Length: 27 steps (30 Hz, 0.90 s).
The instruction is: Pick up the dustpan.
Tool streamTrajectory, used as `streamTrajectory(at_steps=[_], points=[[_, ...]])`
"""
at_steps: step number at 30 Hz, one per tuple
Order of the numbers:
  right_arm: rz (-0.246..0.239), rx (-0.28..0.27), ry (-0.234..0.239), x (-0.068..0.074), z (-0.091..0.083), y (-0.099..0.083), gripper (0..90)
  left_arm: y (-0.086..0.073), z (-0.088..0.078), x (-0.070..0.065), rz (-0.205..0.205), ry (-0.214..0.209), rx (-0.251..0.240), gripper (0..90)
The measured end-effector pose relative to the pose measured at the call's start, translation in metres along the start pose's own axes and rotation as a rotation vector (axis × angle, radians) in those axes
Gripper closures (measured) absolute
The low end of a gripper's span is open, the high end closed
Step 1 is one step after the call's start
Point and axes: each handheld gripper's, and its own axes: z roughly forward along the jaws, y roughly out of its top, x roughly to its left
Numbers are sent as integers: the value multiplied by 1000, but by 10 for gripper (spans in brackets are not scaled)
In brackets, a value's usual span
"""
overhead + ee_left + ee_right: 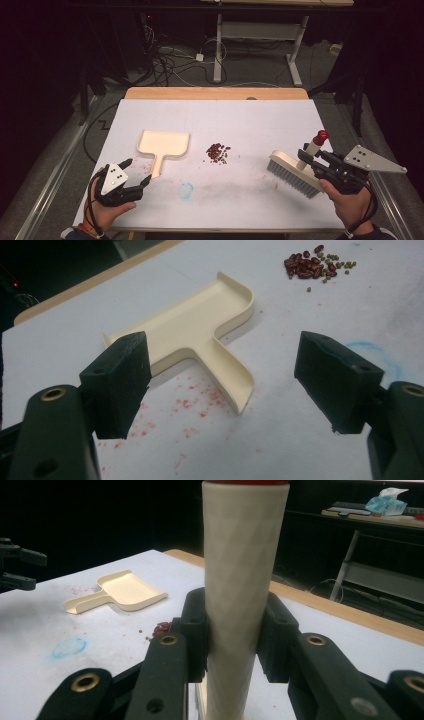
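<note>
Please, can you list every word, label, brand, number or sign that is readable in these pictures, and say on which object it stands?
There are none. The dustpan, the brush with its handle, the left gripper and the right gripper bear no print. The blue ring on the table is a scribble, no letter.

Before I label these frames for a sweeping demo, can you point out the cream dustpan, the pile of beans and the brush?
Cream plastic dustpan (165, 143): high view, on the flat pan floor.
Pile of red and green beans (218, 152): high view, middle of the pile.
Cream hand brush with grey bristles (292, 176): high view, on the bristles.
</note>
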Motion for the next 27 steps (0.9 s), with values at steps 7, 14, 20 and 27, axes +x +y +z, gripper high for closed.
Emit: streamTrajectory(at_steps=[7,14,20,27], points=[[-13,3,10,3,4,2,699,-4,1,-2,4,0,32,222],[-22,8,13,3,9,2,699,-7,2,-2,1,-1,61,217],[-17,8,8,4,9,2,700,-8,10,0,-68,-23,105,217],[-21,22,12,6,14,1,699,1,35,9,-203,-67,156,216]])
